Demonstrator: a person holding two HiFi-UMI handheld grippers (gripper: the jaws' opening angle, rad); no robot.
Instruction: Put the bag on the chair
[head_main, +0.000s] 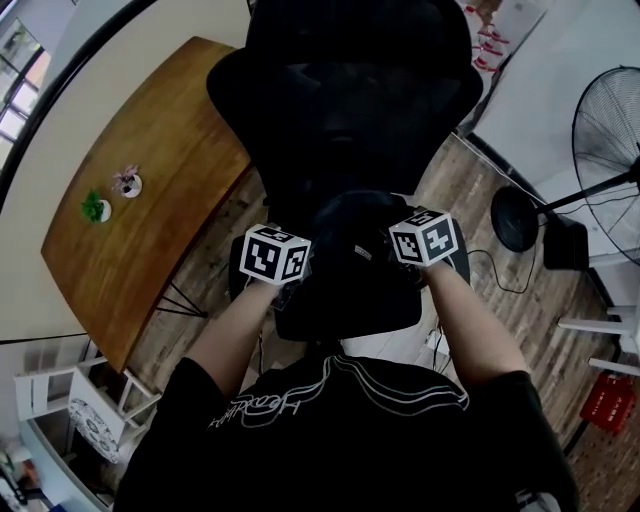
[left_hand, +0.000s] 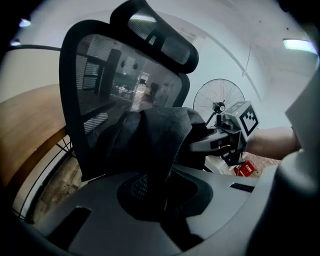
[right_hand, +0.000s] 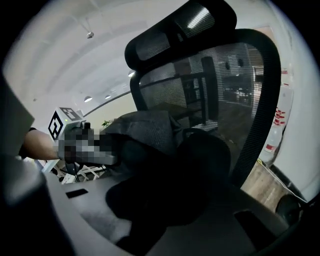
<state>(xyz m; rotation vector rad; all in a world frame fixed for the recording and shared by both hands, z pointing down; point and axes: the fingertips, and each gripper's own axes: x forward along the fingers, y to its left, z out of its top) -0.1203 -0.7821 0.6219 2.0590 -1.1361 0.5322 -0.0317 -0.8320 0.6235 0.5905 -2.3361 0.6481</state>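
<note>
A black fabric bag (head_main: 350, 255) hangs between my two grippers, just in front of the black mesh office chair (head_main: 340, 100). The left gripper (head_main: 298, 285) is shut on the bag's left side, and the right gripper (head_main: 412, 265) grips its right side. In the left gripper view, the bag's cloth (left_hand: 155, 140) runs down into the shut jaws of the left gripper (left_hand: 160, 200), with the chair's backrest (left_hand: 120, 85) behind and the right gripper (left_hand: 225, 142) opposite. The right gripper view shows dark bag fabric (right_hand: 150, 135) filling the jaws of the right gripper (right_hand: 150, 210), before the backrest (right_hand: 220, 85).
A wooden table (head_main: 150, 230) stands to the left with two small potted plants (head_main: 97, 208) (head_main: 128, 182). A standing fan (head_main: 610, 130) and its round base (head_main: 515, 218) are at the right. A white chair (head_main: 50, 390) sits lower left and a red crate (head_main: 608, 400) lower right.
</note>
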